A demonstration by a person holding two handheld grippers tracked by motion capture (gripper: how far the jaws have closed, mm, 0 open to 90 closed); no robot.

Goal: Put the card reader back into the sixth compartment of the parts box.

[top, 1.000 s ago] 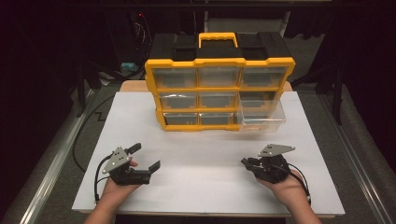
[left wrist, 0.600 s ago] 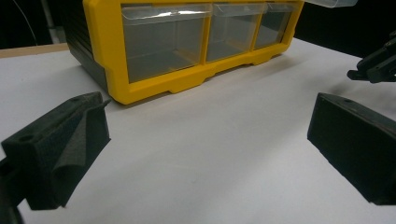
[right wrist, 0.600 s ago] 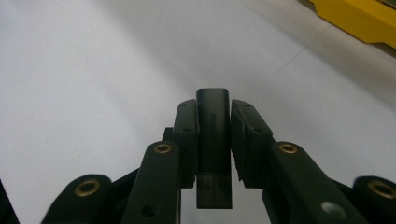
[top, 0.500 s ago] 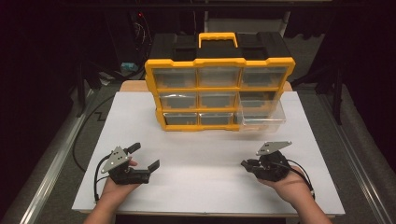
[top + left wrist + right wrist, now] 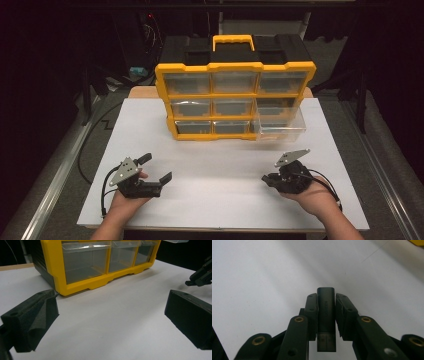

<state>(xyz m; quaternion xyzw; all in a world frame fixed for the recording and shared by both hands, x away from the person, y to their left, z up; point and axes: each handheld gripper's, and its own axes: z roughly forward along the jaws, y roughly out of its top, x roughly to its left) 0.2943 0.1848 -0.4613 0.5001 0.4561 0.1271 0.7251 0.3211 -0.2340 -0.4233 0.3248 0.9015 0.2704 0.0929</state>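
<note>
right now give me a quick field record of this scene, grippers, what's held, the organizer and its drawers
left gripper: open, nothing between the jaws, low over the white table
right gripper: shut on a small black stick-shaped item, looks like a USB stick
organizer: yellow and black, clear drawers, upright at the back of the table
open drawer: lower right, pulled out, looks empty
other drawers: pushed in

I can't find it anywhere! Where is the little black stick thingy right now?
The small black stick is pinched between the right gripper jaws, low over the white table at its near right, in front of the yellow drawer box.
</note>
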